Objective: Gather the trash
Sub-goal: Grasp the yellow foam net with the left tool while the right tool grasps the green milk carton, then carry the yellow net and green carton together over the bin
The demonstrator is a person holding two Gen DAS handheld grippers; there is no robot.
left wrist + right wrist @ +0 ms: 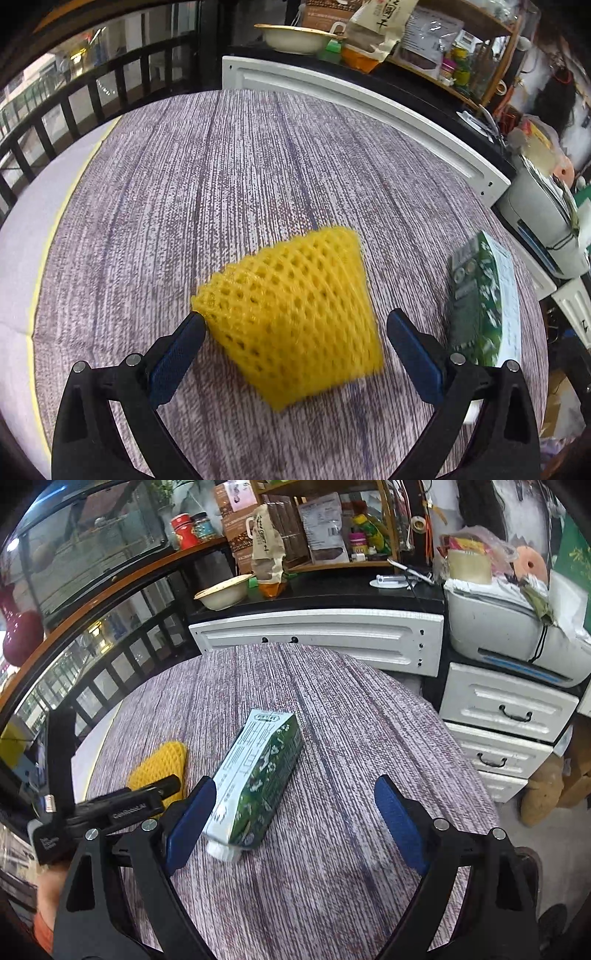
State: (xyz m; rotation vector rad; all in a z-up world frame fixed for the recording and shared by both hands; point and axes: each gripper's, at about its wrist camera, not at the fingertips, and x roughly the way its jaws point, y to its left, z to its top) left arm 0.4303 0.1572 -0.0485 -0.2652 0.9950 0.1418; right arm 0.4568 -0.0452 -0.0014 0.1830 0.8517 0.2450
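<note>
Left wrist view, nearest: left gripper [295,321] with black arms and blue pads, jaws spread wide, nothing pinched.
Foam net: yellow foam net [291,314] lies on the worktop [221,177] between the spread fingers; its left corner sits just at the tip of the left pad, whether touching I cannot tell; the right pad stands apart from it; its outline is blurred.
Carton, left wrist view: green-and-white carton [484,299] lies on its side to the right of the net, near the worktop's right edge, just beyond the right finger.
Worktop: round, covered in a purple-grey woven pattern.
Background, left wrist view: white cabinet panel [362,99] behind the worktop, with a pale bowl [291,38] on the dark counter above it.
Right wrist view, nearest: right gripper [295,794], jaws spread wide, pinching nothing.
Carton, right wrist view: it lies lengthwise between the fingers, closer to the left pad, white cap end toward the camera; contact with that pad cannot be told.
Net, right wrist view: left of the carton, partly behind the left gripper's black finger.
Side furniture: white drawers [506,716] with black handles stand to the right of the worktop.
</note>
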